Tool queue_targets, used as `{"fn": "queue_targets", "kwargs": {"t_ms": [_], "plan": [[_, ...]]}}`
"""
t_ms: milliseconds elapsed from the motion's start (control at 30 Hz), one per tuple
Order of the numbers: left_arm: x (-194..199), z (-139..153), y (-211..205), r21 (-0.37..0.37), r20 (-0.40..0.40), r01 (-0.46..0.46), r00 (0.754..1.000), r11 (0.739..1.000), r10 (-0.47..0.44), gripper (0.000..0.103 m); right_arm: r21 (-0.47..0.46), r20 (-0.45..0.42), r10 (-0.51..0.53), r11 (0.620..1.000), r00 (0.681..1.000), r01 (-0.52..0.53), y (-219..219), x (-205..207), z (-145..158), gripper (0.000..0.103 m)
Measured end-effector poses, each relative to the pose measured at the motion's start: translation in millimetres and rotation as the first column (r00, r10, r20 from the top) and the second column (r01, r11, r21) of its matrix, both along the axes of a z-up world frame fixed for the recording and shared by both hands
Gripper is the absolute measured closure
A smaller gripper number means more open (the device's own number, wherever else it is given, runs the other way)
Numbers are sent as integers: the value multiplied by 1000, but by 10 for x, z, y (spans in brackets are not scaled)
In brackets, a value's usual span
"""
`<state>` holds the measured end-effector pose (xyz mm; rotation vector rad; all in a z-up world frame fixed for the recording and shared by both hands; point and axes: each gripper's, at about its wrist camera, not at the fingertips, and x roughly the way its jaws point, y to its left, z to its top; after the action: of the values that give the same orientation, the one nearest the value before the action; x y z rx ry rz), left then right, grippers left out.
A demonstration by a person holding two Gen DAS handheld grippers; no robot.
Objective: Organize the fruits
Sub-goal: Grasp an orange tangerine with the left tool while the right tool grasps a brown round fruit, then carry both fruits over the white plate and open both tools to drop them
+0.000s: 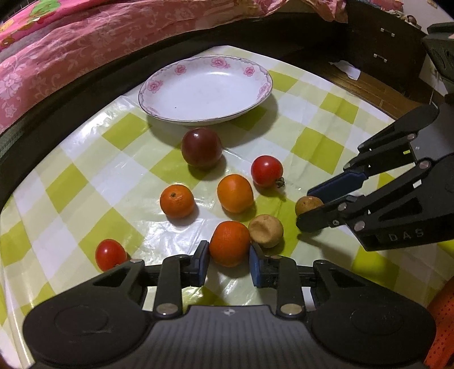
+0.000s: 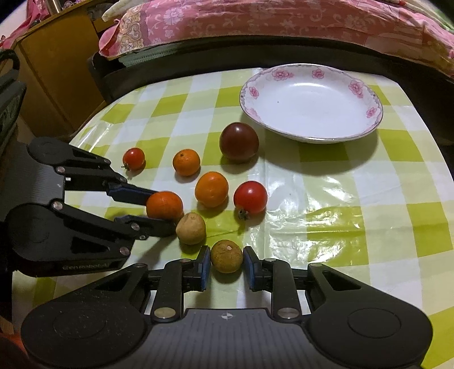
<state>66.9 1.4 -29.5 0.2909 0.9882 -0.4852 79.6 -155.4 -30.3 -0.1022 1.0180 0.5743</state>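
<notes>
My left gripper (image 1: 229,259) is shut on an orange mandarin (image 1: 229,243) resting on the checked tablecloth; it also shows in the right wrist view (image 2: 164,206). My right gripper (image 2: 227,262) is shut on a brown longan-like fruit (image 2: 227,256), seen in the left wrist view (image 1: 308,205) between its fingers. A second brown fruit (image 2: 190,228) lies between the two grippers. Two more mandarins (image 2: 211,189) (image 2: 186,162), two red tomatoes (image 2: 250,197) (image 2: 134,158) and a dark plum (image 2: 239,142) lie loose. The empty flowered plate (image 2: 312,133) stands beyond them.
The table (image 2: 354,181) has a green and white checked plastic cover. A pink floral bedspread (image 2: 255,20) lies behind it. A wooden cabinet (image 2: 56,71) stands at the far left of the right wrist view.
</notes>
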Motion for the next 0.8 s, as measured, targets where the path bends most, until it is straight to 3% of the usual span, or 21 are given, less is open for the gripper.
{"fn": "queue_targets", "kwargs": {"t_ms": [433, 800], "plan": [[50, 108, 6, -58, 1, -29, 1000, 998, 29, 66, 39, 29, -36, 999, 999, 35, -76, 45, 95, 82], [290, 302, -127, -123, 47, -59, 997, 991, 65, 66, 90, 66, -90, 992, 994, 84, -183, 201, 267, 82]]}}
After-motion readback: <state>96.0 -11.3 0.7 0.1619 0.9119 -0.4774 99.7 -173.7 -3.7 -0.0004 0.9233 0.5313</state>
